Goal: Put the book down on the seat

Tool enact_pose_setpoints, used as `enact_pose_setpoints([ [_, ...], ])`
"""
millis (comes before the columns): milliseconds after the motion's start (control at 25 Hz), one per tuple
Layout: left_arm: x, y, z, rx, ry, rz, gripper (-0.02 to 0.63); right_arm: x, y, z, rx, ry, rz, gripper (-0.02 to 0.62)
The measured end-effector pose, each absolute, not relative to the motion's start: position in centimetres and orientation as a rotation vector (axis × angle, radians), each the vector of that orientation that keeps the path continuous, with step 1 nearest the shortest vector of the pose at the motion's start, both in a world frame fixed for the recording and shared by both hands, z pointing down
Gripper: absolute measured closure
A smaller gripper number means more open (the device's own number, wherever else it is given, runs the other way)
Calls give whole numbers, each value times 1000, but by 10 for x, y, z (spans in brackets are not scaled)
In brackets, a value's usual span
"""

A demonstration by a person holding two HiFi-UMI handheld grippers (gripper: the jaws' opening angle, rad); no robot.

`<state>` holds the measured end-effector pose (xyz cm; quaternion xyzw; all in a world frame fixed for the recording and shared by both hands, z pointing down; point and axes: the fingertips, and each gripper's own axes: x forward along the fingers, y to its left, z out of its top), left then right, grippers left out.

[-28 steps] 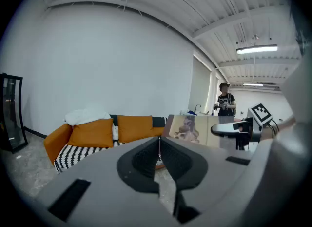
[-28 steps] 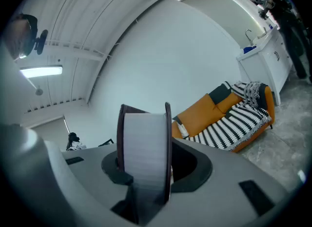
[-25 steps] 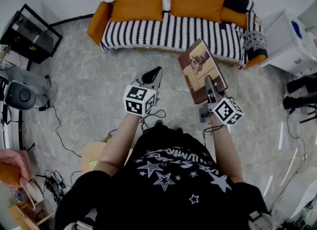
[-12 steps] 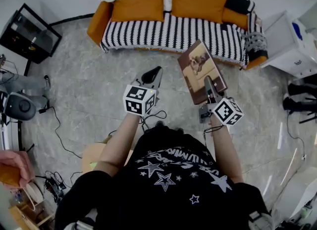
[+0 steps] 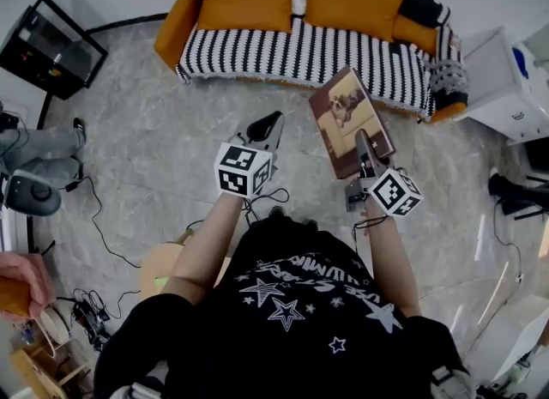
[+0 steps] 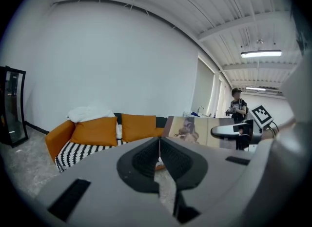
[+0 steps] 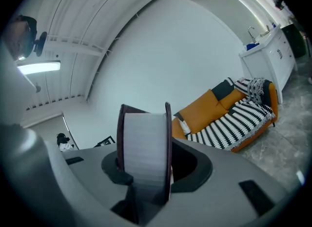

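The book (image 5: pixel 347 118) stands on edge between my right gripper's (image 5: pixel 364 143) pads, clamped at its lower end, the cover rising ahead of the fingers. My left gripper (image 5: pixel 267 124) has its 2 jaws pressed together on nothing. I judge this the carry step: the striped seat (image 5: pixel 283 58) lies well ahead of both fingertips, across open floor (image 5: pixel 154 157). Next I must close in, tip the book flat and let go. Orange cushions (image 5: pixel 249 3) back the seat (its front strip looks free).
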<state>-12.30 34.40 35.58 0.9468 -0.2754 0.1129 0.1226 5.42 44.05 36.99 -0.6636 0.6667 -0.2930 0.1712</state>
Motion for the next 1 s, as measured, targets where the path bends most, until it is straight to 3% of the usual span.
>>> enact_pose_setpoints([
  [520,-150,320,358,2730,-838,290,591,47,425,375,-1872,1871,-834,440],
  [1000,-109,257,368,2636,-1034,352,591,108,326,398,-1714,1955,-958,440],
])
